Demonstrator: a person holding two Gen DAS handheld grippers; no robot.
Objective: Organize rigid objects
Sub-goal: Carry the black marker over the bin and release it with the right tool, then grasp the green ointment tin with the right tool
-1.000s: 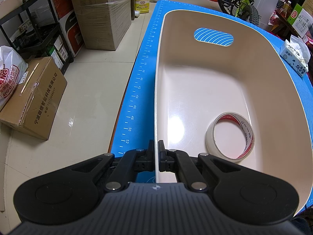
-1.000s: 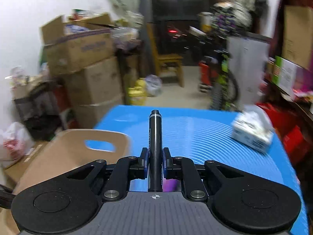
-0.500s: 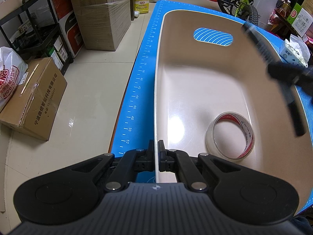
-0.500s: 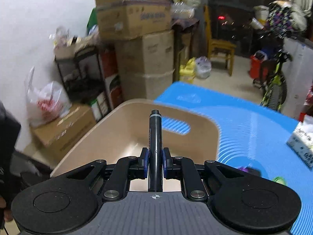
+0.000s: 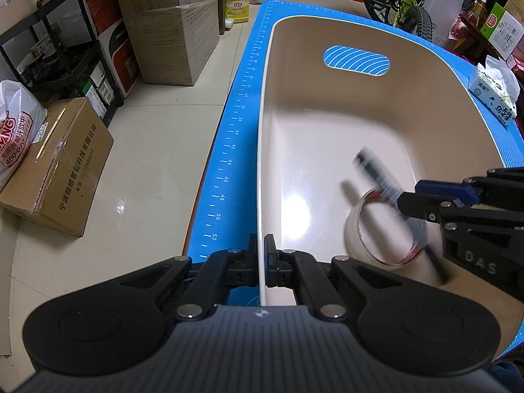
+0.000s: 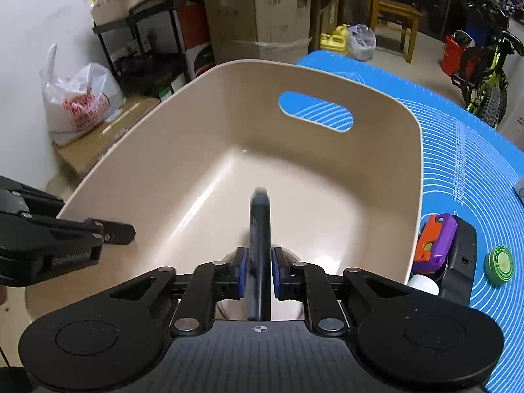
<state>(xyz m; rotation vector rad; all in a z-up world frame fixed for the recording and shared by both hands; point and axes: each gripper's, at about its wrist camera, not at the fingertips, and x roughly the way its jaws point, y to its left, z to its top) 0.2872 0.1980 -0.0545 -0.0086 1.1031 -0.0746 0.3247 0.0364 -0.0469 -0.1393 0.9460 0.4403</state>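
A beige plastic basket with a slot handle in its far wall stands on the blue mat that covers the worktop, close to the worktop's left edge. The left hand-held gripper is clamped on the near left rim of the basket; its two fingers are pressed together with the thin wall between them, one inside and one outside.

The right hand-held gripper is over the inside of the basket, at its near right part. Its fingers are closed on a dark marker pen, which points forward and down toward the basket floor. In the left wrist view the pen is blurred and slanted, with its tip over the middle of the floor, and the right hand-held gripper enters from the right side. I cannot tell if the pen tip touches the floor.

A roll of clear tape with red print inside lies flat on the basket floor, near the near right corner, just under the held pen.

Outside the basket, along its right wall on the mat, there are an orange and purple toy, a black box and a round green tin. A pack of tissues lies near the right edge of the worktop. On the floor to the left stand cardboard boxes and a white plastic bag.
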